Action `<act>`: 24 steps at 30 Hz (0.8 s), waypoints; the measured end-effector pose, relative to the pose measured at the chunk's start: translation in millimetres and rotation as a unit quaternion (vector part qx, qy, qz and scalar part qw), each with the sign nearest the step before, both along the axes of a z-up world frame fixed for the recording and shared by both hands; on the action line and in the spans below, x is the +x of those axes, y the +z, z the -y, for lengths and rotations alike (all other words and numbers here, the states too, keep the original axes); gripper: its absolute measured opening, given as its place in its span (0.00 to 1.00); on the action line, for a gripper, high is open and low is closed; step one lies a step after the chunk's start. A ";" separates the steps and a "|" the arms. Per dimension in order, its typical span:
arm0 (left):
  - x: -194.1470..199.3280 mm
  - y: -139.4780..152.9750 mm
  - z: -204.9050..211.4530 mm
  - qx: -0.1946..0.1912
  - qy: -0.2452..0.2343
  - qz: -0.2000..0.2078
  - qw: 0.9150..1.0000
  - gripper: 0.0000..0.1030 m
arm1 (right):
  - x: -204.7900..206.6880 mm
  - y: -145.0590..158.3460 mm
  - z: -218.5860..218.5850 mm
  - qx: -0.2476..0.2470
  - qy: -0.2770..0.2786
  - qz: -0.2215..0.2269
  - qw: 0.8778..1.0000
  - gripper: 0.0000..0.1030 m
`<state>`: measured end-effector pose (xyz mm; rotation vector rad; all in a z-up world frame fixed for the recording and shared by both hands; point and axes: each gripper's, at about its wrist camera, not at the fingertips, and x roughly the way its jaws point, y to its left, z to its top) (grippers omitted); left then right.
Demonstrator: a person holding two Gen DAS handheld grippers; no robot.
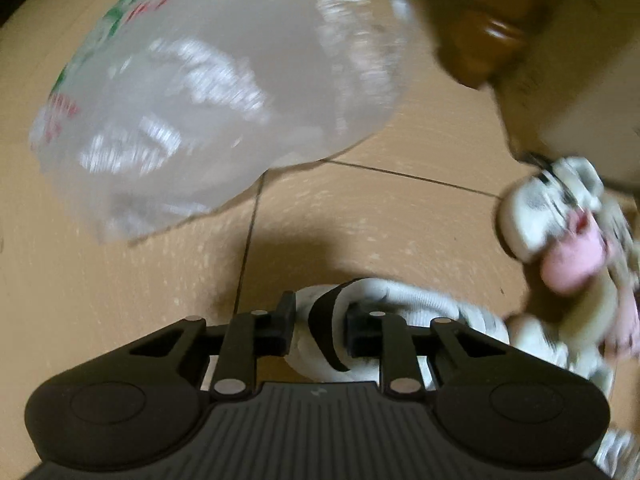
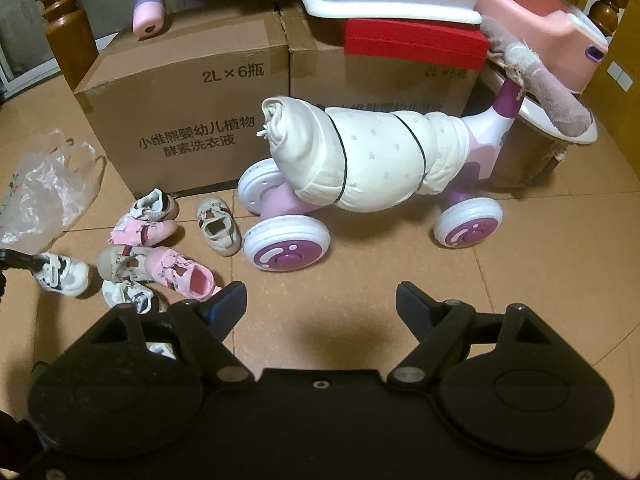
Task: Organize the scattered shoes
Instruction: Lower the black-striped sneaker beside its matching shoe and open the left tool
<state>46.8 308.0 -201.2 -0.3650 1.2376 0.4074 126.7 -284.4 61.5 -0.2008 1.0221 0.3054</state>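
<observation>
At the bottom centre of the left wrist view, our left claw (image 1: pixel 318 322) pinches a small white sneaker with a black strap (image 1: pixel 340 320), its length running rightward. Our right claw (image 2: pixel 320 304) gapes wide over bare floor. The pile of pink and white baby shoes (image 2: pixel 160 256) lies left, nearer our left claw.

Left wrist view motion-blurred: plastic bag (image 1: pixel 208 92) print unreadable, shoe pile (image 1: pixel 568 240) smeared (pairs indistinguishable). Right box (image 2: pixel 380 80) label hidden behind ride-on toy (image 2: pixel 372 160).
</observation>
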 end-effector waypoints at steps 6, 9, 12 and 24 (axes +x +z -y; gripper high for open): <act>12.4 52.8 25.6 0.040 -0.140 0.008 0.989 0.22 | -6.2 -0.6 -5.3 0.001 0.022 -0.010 1.000 0.81; 19.0 74.6 45.8 0.052 -0.202 0.012 0.978 0.22 | -10.3 -7.3 -8.1 -0.012 0.040 -0.023 0.999 0.81; 26.0 97.9 78.3 0.051 -0.277 0.026 0.959 0.22 | -12.8 -11.7 -4.8 -0.026 0.044 -0.031 0.998 0.81; 48.0 125.9 309.7 0.037 -0.614 0.060 0.786 0.22 | -18.7 -4.0 29.0 -0.031 0.021 -0.022 0.999 0.81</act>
